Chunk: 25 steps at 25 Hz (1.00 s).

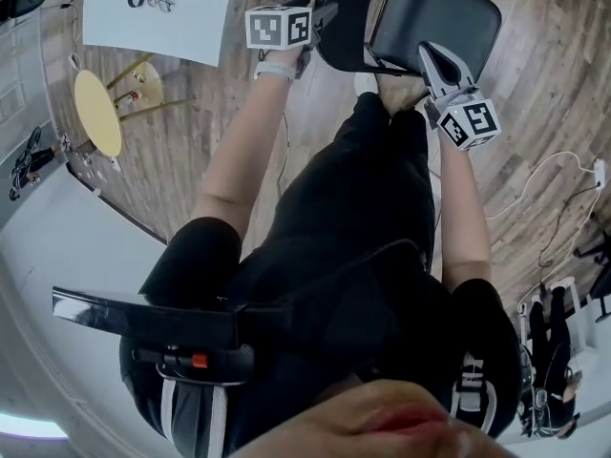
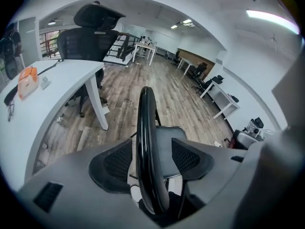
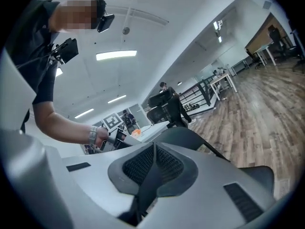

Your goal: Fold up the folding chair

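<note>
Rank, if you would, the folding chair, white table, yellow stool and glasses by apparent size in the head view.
The folding chair and white table look roughly alike; the frame's edge cuts both off, so they stay unranked.
Then the yellow stool.
Smallest, the glasses.

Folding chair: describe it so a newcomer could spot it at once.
On the wooden floor, right of the white desk, look just ahead of the person's legs. The folding chair stands there between the left gripper and the right gripper. It is black with a padded seat, unlike the round yellow stool to its left.
</note>
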Available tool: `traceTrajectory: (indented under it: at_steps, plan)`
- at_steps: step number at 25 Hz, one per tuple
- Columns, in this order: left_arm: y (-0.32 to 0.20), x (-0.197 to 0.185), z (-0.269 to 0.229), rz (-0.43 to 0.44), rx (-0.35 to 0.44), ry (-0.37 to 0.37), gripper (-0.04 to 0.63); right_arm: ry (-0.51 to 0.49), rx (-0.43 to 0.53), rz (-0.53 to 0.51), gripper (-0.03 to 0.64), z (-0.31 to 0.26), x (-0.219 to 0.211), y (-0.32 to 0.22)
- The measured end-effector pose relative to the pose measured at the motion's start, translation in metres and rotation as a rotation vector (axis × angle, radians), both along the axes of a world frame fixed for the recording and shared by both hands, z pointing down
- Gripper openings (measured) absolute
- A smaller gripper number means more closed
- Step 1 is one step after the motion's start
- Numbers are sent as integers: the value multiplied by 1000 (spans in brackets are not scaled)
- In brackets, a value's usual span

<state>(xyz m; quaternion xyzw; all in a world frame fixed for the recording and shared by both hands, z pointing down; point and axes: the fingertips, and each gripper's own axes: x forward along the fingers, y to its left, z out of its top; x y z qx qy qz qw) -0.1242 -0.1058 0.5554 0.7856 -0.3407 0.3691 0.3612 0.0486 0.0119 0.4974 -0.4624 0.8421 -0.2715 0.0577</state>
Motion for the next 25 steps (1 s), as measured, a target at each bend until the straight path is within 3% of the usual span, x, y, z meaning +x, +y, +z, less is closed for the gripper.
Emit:
traceTrajectory:
  at_steps: [7, 9, 13, 20, 25]
  plan:
    - [-8, -4, 34, -7, -45, -49, 235, -42, -232, 75, 11, 120, 76, 25]
    - [-8, -5, 38, -3, -44, -58, 158, -51, -315, 95, 20, 160, 104, 39]
    - [-8, -5, 38, 4, -53, -40, 153, -82, -448, 105, 89, 231, 148, 63]
    - [-7, -9, 40, -8, -55, -63, 149, -241, -655, 213, 235, 351, 202, 108]
    - [-8, -8, 40, -7, -59, -77, 149, -244, -775, 220, 298, 417, 220, 135]
